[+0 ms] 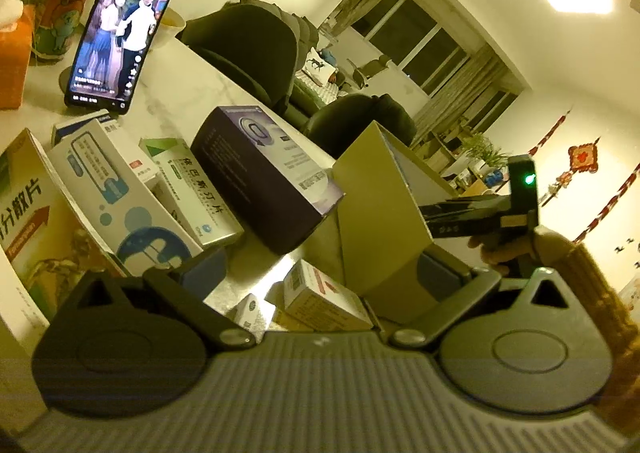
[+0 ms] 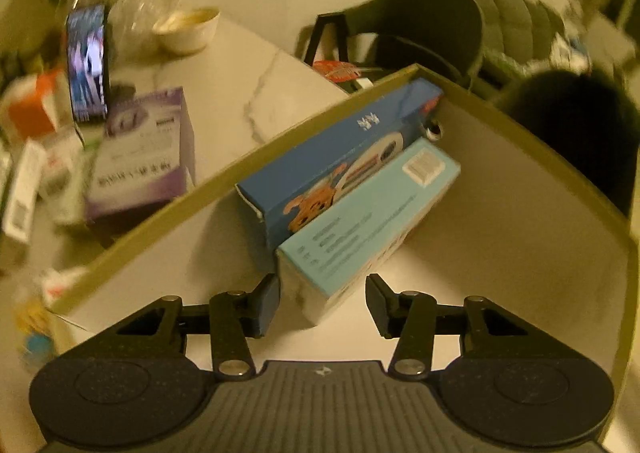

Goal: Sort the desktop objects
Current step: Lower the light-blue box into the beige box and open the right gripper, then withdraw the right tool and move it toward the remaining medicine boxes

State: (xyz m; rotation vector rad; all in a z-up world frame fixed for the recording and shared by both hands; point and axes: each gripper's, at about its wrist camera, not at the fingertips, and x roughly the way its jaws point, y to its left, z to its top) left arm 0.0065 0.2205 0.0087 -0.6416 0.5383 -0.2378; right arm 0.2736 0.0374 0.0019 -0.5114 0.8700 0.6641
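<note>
An olive cardboard storage box [image 2: 200,189] stands on the marble table. Inside it lie a dark blue carton with a cartoon dog [image 2: 340,157] and, leaning against it, a light blue carton [image 2: 360,229]. My right gripper [image 2: 324,301] hangs over the storage box with its jaws apart. The near end of the light blue carton sits between them. The left pad is close to the carton and the right pad stands clear of it. My left gripper [image 1: 320,273] is wide open, low over small packets [image 1: 324,297], beside the storage box [image 1: 380,193]. A dark purple box [image 1: 264,169] lies just beyond.
Several medicine cartons [image 1: 120,193] are piled at the left. A lit phone [image 1: 120,33] leans upright behind them, next to an orange box [image 1: 12,53] and a drink bottle [image 1: 68,5]. A bowl [image 2: 188,29] stands farther back. Dark chairs [image 1: 248,53] line the table's far edge.
</note>
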